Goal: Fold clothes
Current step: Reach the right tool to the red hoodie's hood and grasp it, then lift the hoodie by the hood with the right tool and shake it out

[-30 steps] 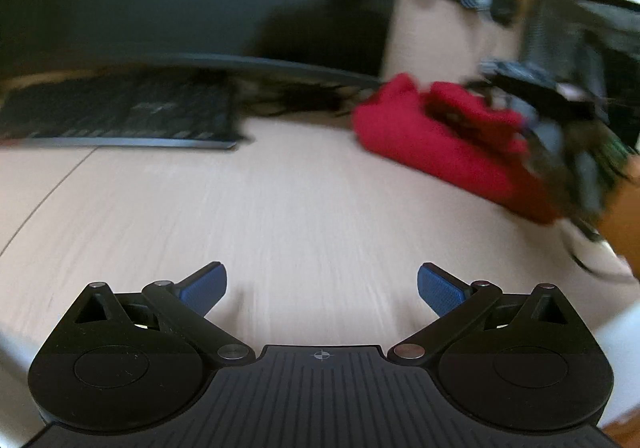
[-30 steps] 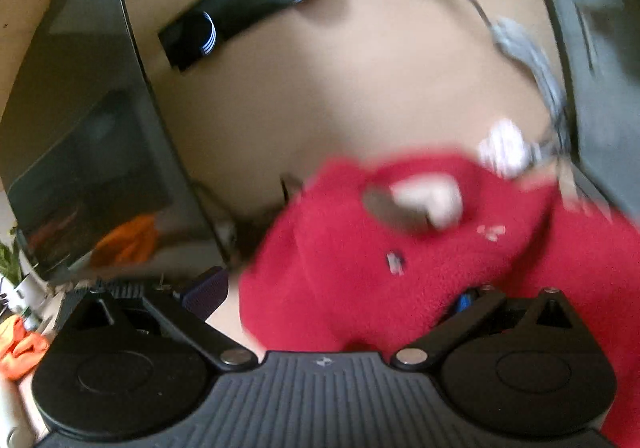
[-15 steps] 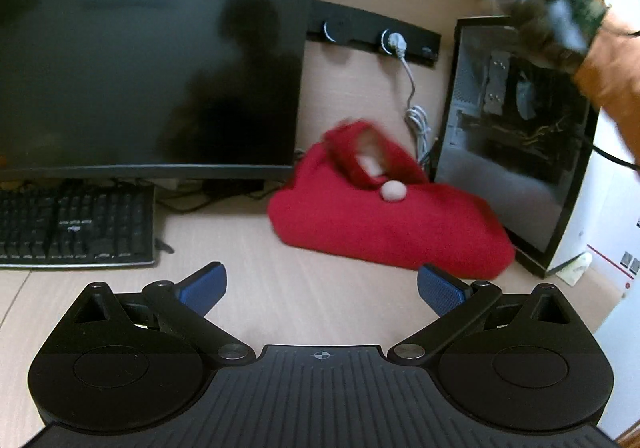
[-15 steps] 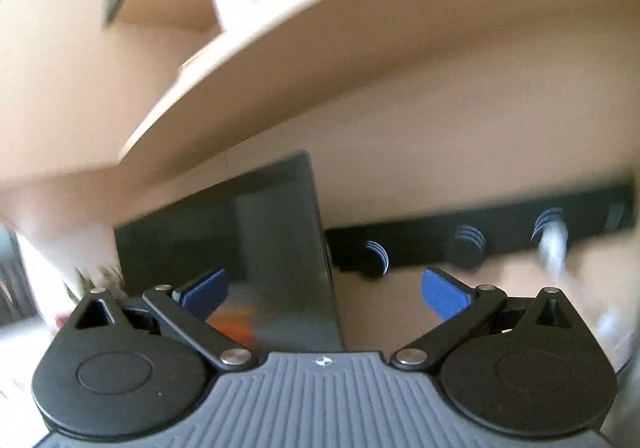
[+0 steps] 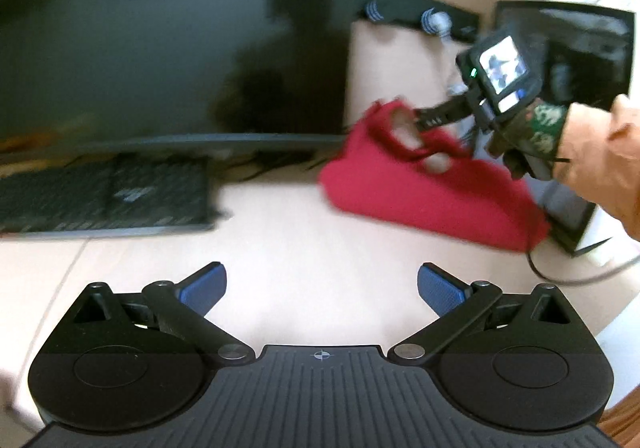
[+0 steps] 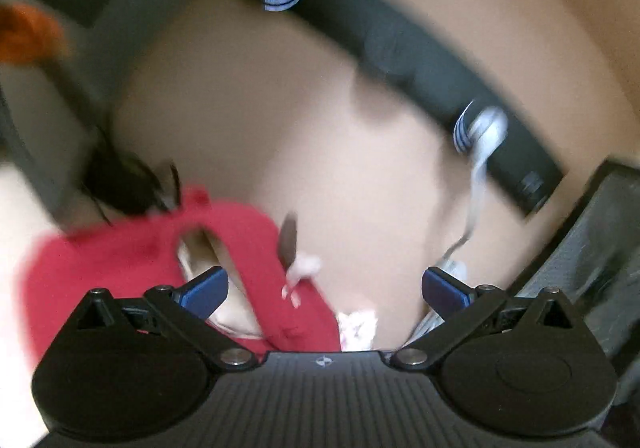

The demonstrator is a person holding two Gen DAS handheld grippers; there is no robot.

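Lying crumpled, red garment (image 5: 432, 192), long axis slanting back-left to front-right

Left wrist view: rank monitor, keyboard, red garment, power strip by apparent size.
Largest to smallest, as they look:
1. monitor
2. keyboard and red garment: look alike, and blur smears both, so no ranking
3. power strip, farther back, so unsure

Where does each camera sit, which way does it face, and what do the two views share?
Left wrist: on the left gripper, low over the desk, facing monitor and red garment; the gloved hand with the right gripper shows.
Right wrist: on the right gripper, above the garment, facing the wall; only its open fingers show.
Shared: garment, black power strip.
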